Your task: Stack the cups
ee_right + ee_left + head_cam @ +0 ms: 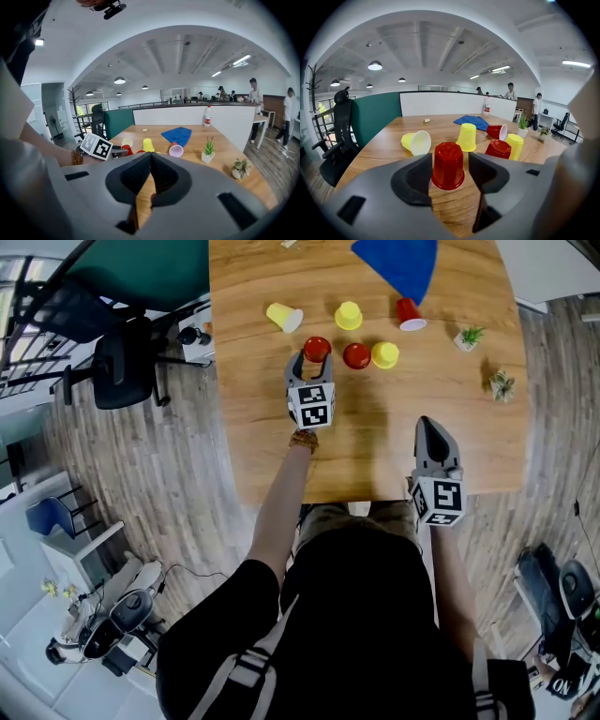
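The left claw (450, 161) is open around a shiny red cup (447, 157) that stands upside down on the wooden table (375, 446). The right claw (150, 158) is shut and empty.

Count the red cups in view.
3 red cups: one upside down between the open jaws of the left gripper; one upside down right of it, beside a yellow cup; one on its side by the blue cloth. None looks hidden.

Black office chair (127, 371), plank floor (187, 474), green partition (375, 117)
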Demonstrator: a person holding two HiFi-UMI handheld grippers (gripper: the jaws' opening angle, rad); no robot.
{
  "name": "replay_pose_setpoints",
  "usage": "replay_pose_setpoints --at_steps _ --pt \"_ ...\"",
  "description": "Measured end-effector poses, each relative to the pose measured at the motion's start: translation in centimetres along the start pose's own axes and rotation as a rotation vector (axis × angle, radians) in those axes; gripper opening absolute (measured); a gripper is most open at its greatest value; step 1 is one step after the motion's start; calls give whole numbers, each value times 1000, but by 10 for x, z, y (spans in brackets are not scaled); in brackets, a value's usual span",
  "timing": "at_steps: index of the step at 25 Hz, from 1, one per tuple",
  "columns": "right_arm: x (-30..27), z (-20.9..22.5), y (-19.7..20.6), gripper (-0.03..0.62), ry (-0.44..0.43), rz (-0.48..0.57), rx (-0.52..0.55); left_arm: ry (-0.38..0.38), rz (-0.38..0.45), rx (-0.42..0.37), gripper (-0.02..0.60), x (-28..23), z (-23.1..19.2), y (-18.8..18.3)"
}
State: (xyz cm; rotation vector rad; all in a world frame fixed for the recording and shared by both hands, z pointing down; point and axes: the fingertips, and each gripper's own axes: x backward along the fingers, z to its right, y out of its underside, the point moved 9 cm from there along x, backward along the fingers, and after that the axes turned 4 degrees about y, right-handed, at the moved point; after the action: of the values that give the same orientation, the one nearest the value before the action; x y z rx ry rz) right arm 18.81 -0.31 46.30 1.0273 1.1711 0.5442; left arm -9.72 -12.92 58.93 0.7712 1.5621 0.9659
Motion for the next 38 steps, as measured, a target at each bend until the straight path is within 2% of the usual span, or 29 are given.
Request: replay_pose_setpoints --at_steps 5,10,18,21,28,33,38 --pt "-6 2 -1 8 3 -4 1 -25 -5 14 245 -7 -5 -2" --pt "-9 6 -2 8 16 -7 2 -9 -5 28 225 -5 -7 -2" --pt "-13 0 0 8 8 -6 3 29 23 5 224 35 7 -2" --pt "-14 -7 1 8 1 -8 3 70 35 -25 224 56 17 1" --pt "-14 -12 3 8 2 -15 9 228 -5 -109 224 78 40 31" --pt "-17 -11 4 8 5 -21 24 273 -21 -116 224 82 46 40" --pt "-24 -10 3 8 14 -17 45 266 -63 -137 224 80 47 51"
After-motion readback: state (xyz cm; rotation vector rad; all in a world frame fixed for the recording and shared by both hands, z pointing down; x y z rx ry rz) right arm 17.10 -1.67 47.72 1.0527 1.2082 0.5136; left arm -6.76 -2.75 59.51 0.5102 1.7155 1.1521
